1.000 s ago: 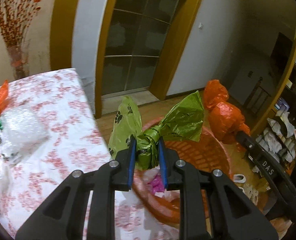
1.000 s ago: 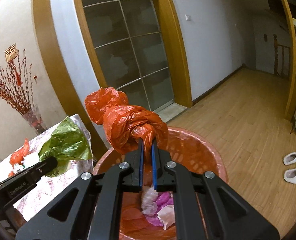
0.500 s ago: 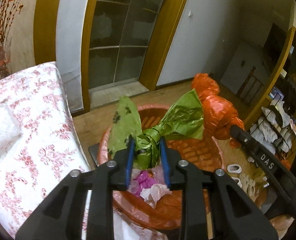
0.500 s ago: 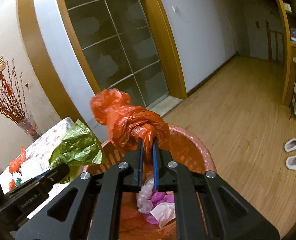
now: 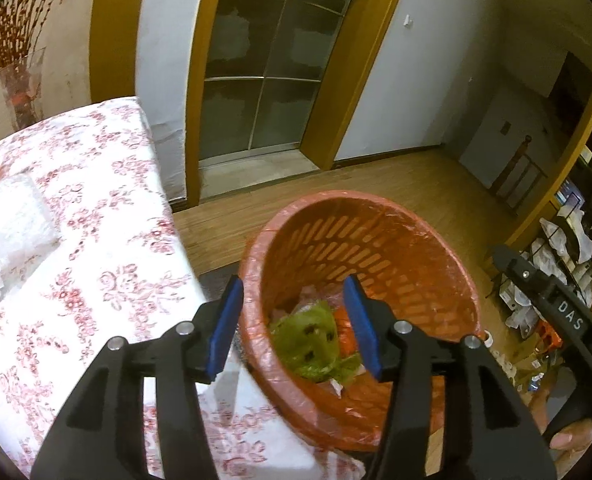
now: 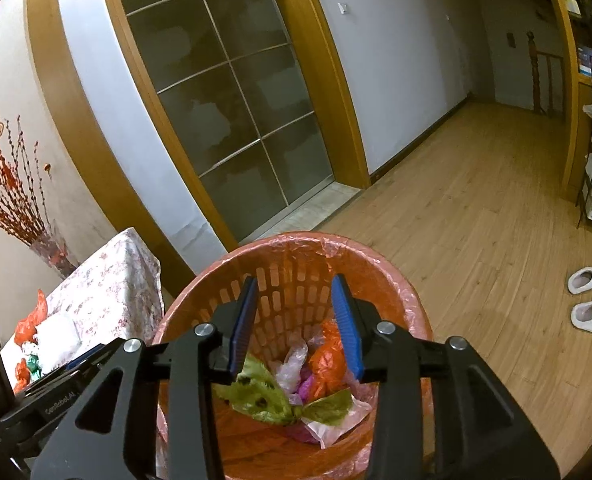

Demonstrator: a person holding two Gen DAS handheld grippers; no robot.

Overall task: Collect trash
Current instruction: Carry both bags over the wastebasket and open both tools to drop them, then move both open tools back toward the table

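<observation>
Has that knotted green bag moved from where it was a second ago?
Yes. The green bag has dropped from between the left tongs, whose jaws have just been opening, down past the rim of the orange basket and now lies inside.

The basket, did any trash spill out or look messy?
Nothing stands out. The green bag and orange bag lie inside the orange basket, none over its rim. More scraps wait on the table.

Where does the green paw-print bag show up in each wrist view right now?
Left wrist: green paw-print bag lies inside the orange basket, low centre, seen between the open left hand-held gripper.
Right wrist: the bag lies in the basket bottom, lower centre-left.
Shared landmark: the glass-panelled door.
</observation>
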